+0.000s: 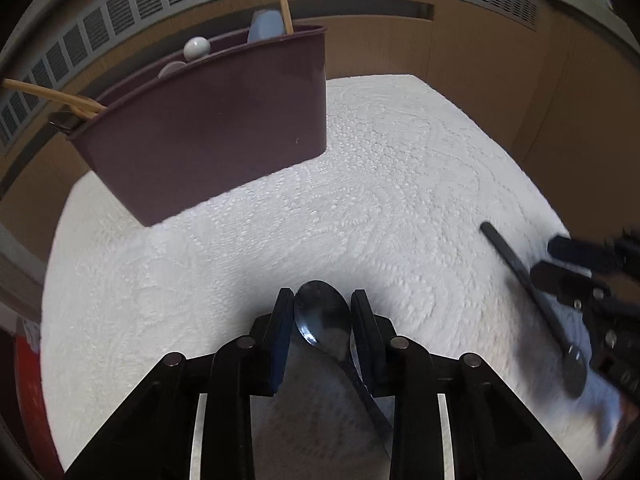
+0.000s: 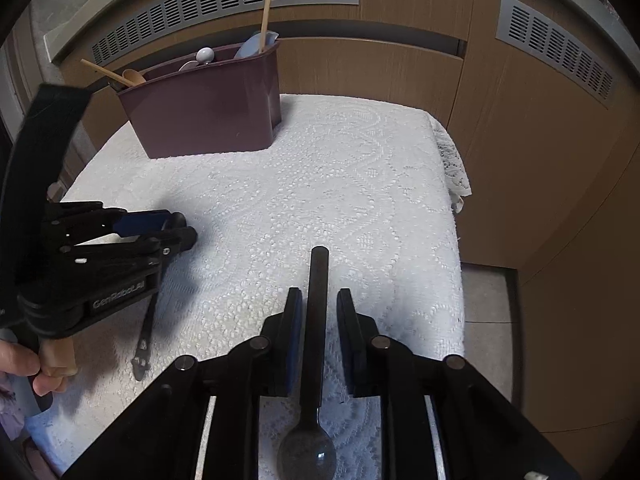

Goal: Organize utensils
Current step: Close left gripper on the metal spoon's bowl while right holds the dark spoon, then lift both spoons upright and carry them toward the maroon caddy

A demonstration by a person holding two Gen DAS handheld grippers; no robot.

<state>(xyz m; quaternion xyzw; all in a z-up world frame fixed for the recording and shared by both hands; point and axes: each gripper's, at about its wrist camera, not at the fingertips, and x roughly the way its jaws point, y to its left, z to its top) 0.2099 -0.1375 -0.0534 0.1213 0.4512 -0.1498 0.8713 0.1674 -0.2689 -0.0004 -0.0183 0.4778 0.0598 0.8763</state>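
Fingers of the left gripper straddle the bowl of a dark metal spoon, pressing on its edges, so I judge it pinched; its handle runs back under the gripper. The right gripper has its fingers spread slightly apart, with the black handle of a second spoon lying between them, a gap showing on each side, so nothing is gripped there. Both spoons lie low on the tabletop, which is covered by a white lace cloth. Farther back stands a maroon utensil caddy, already holding wooden chopsticks, a wooden spoon and some pale pieces. Judging by this, part of the sorting is done and two spoons remain to go in. Behind, wood-panelled walls carry grey vent grilles.
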